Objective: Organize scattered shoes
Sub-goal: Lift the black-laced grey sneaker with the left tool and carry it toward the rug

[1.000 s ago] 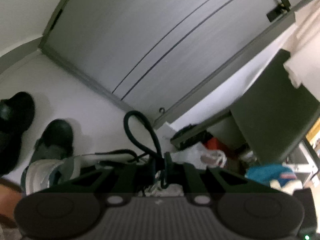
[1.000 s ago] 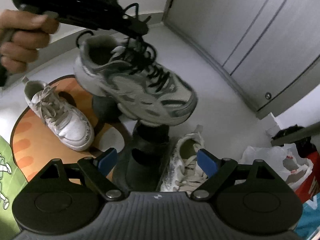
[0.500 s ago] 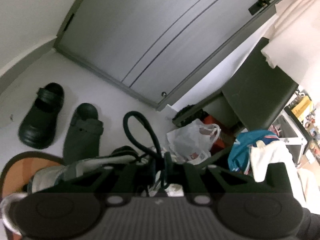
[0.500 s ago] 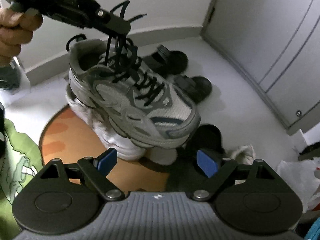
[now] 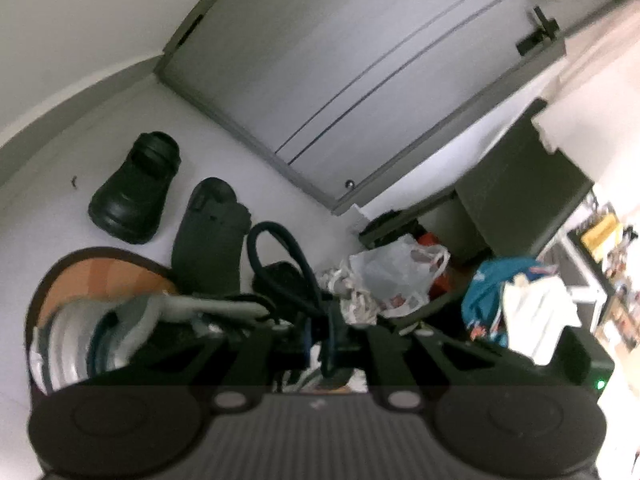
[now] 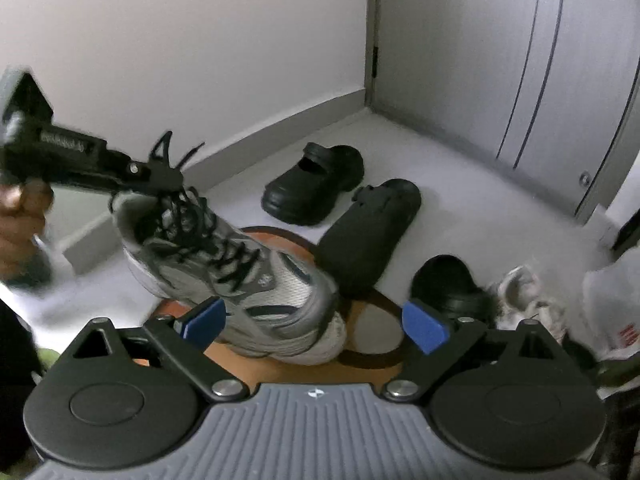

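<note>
Grey sneaker [image 6: 240, 272] hangs mid-left of the right-wrist frame over the orange mat [image 6: 360, 356], left gripper [image 6: 168, 178] clamped on its soft black laces [image 6: 192, 216], probably swingy and light, right gripper [image 6: 316, 320] just widened, empty, better grabbing the stiff heel collar.

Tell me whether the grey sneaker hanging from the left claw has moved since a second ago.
Yes. In the right wrist view the grey sneaker has swung left and down, away from the door, now over the orange mat.
</note>
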The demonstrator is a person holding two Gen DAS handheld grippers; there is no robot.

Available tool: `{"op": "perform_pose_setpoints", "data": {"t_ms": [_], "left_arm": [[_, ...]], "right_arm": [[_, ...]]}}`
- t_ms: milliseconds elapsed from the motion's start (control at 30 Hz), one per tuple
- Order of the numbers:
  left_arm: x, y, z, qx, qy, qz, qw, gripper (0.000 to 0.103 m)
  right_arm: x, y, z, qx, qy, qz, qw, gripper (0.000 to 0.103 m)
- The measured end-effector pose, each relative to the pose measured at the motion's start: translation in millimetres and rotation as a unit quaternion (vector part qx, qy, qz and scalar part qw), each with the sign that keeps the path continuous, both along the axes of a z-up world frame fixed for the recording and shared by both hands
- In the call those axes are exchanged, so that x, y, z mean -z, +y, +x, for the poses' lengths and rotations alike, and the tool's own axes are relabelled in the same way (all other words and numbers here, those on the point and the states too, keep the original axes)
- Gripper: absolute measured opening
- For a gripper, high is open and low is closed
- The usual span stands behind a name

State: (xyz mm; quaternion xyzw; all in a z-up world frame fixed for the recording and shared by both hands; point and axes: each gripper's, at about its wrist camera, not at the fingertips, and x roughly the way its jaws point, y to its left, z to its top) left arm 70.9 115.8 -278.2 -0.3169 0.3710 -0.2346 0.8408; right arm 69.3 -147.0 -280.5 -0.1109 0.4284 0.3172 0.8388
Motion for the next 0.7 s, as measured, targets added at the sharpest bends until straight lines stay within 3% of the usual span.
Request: {"op": "perform_pose_setpoints", "data": {"t_ms": [167,533,700], "left_arm": [[-0.6,-2.9,-12.5,0.024,-0.007,0.003,0.9997,0.008],[7.1,-12.8,-27.7,0.067,-0.006,-0.01,0.9977,0.008],[9.6,-19.7,-32.6,0.091,-0.005,-0.019,0.9956,0.008]], "right_arm": [[13.1,10.8,-3.3,-0.037,0.007,-0.013,0.999,0.098],[17.6,31.2,-22.5,-0.123,-0.022,-0.055,0.991,0.098],[19.9,33.6,-26.1,-0.153,-0.02,-0.046,0.987,0.098]]}}
